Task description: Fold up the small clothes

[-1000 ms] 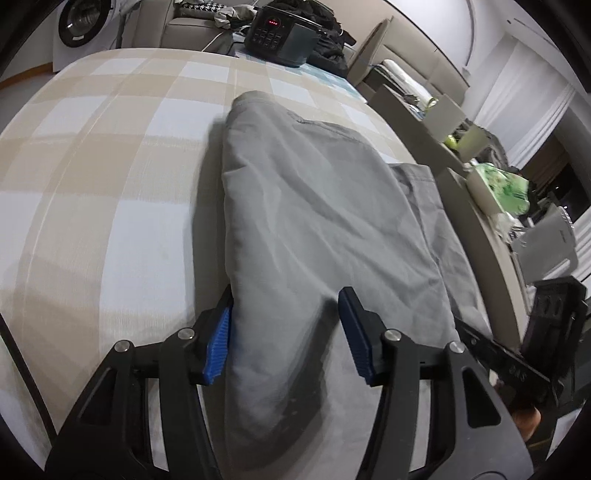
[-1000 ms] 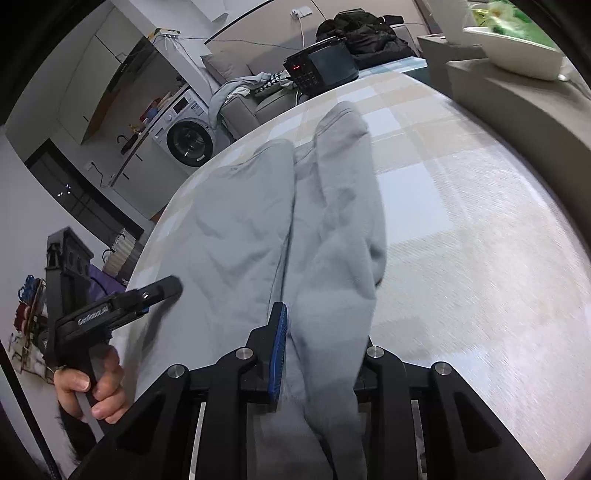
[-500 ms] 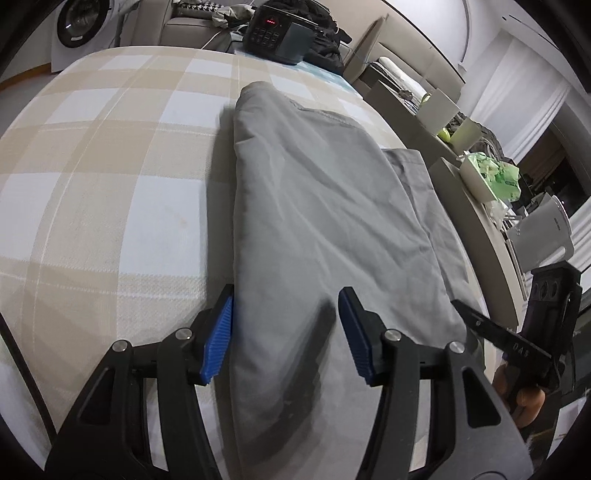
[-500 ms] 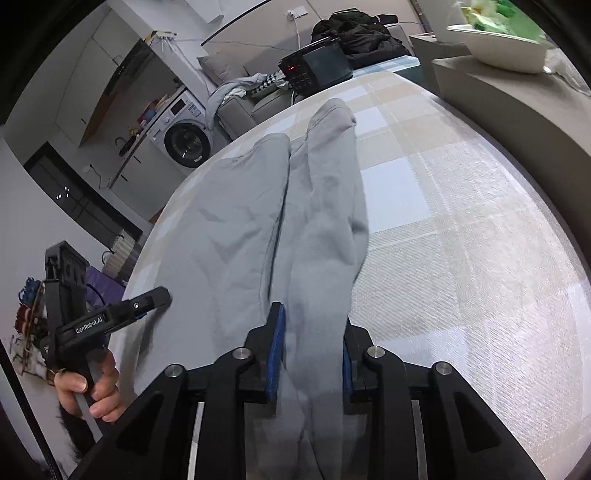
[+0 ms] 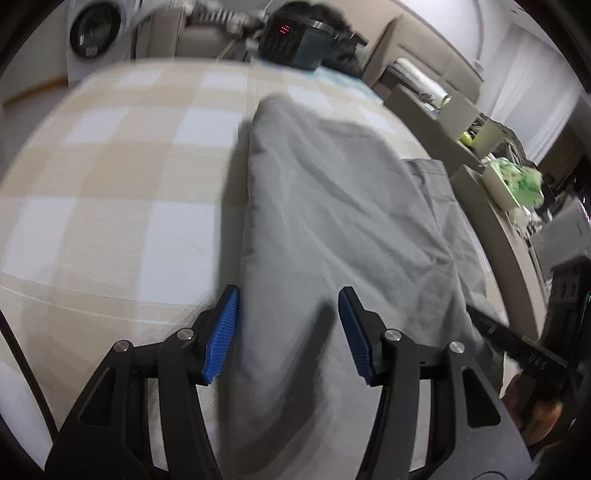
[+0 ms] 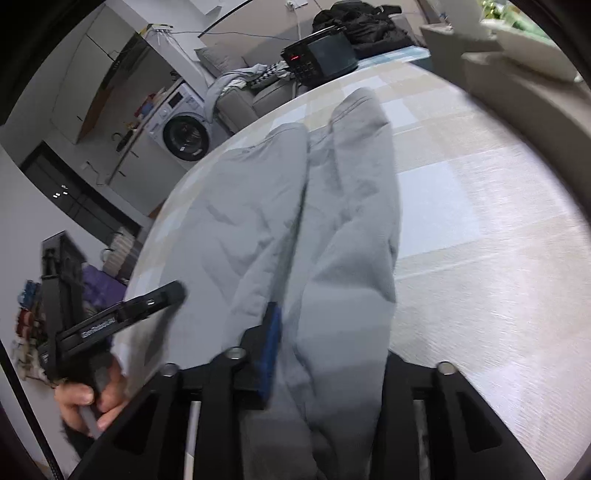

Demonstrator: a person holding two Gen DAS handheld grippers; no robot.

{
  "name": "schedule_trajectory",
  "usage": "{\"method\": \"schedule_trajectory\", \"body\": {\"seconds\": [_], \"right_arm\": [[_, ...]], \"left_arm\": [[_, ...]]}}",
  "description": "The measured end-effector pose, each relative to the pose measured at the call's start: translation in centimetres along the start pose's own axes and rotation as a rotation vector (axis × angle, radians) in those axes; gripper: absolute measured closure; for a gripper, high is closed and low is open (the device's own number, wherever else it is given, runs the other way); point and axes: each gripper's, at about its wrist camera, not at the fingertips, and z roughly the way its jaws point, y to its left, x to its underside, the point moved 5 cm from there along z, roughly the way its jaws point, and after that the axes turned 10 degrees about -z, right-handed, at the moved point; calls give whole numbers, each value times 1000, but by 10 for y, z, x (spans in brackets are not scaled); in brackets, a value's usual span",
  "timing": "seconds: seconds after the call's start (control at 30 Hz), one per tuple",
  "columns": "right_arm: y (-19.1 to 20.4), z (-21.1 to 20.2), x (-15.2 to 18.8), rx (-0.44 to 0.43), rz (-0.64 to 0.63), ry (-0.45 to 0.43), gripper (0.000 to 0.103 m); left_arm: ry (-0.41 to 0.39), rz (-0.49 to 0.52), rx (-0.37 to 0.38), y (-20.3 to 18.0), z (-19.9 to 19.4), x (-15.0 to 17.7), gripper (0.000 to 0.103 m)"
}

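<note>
Grey trousers (image 5: 332, 229) laid lengthwise on desk with beige-and-white checked cloth (image 5: 122, 206), folded along their length, legs one beside the other, running away from both cameras toward the far edge. Fabric lightly creased; a second grey layer showing along the right side in left wrist view.

Left claw (image 5: 288, 328): spread, blue pads (image 5: 221, 339) well apart, straddling the near end of the trousers. Left pad just at the garment's left edge, right pad over the cloth. Pads not pressing on fabric. Picture slightly blurred.

Right claw (image 6: 325, 354): jaws opening. A raised fold of the trouser leg (image 6: 347, 258) between them. Left blue pad (image 6: 269, 347) visible beside the fold; right pad hidden behind the cloth, so contact on that side cannot be told. Grip appears loosened, not pinching.

Each claw visible from the other camera: left one at the lower left of right wrist view, a person's hand (image 6: 85, 398) wrapped round its handle; right one at the lower right edge of left wrist view.

Background: washing machine (image 6: 184, 133) at far left, black appliance with red display (image 5: 291, 37) past the far edge of the desk, dark bundle (image 6: 362, 18) behind it, sofa (image 6: 243, 88) with clothes heaped on it, white dish with green contents (image 5: 513, 181) on a ledge to the right.
</note>
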Motion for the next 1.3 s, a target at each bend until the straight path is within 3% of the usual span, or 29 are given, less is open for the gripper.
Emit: {"method": "schedule_trajectory", "body": {"seconds": [0.07, 0.13, 0.2, 0.37, 0.43, 0.5, 0.6, 0.7, 0.87, 1.03, 1.2, 1.3], "right_arm": [[3, -12, -1, 19, -63, -25, 55], [10, -23, -5, 2, -111, -65, 47], [16, -33, -13, -9, -139, -129, 19], [25, -57, -27, 14, -196, -276, 1], [26, -65, -28, 20, -236, -317, 0], [28, -68, -30, 37, -273, -336, 0], [28, -59, -33, 65, -318, -298, 0], [25, -48, -26, 79, -341, -275, 0], [29, -50, -14, 71, -384, -347, 0], [26, -54, -15, 42, -367, -371, 0], [15, -54, -19, 23, -311, -374, 0], [11, -53, -20, 25, -290, -371, 0]], "left_arm": [[-51, 52, -3, -5, -16, 5, 47], [-78, 65, 8, -8, -25, 7, 34], [-123, 69, 35, -12, -32, 9, 30], [-188, 132, 104, -29, -46, 17, 22], [-245, 180, 75, -36, -51, 21, 18], [-302, 214, 41, -40, -55, 23, 7], [-356, 212, 55, -40, -59, 26, 1], [-350, 189, 89, -38, -57, 29, 1], [-305, 193, 110, -36, -51, 30, 1], [-312, 180, 72, -33, -48, 28, 1], [-352, 174, 91, -31, -55, 27, 1], [-334, 173, 73, -30, -50, 27, 1]]}}
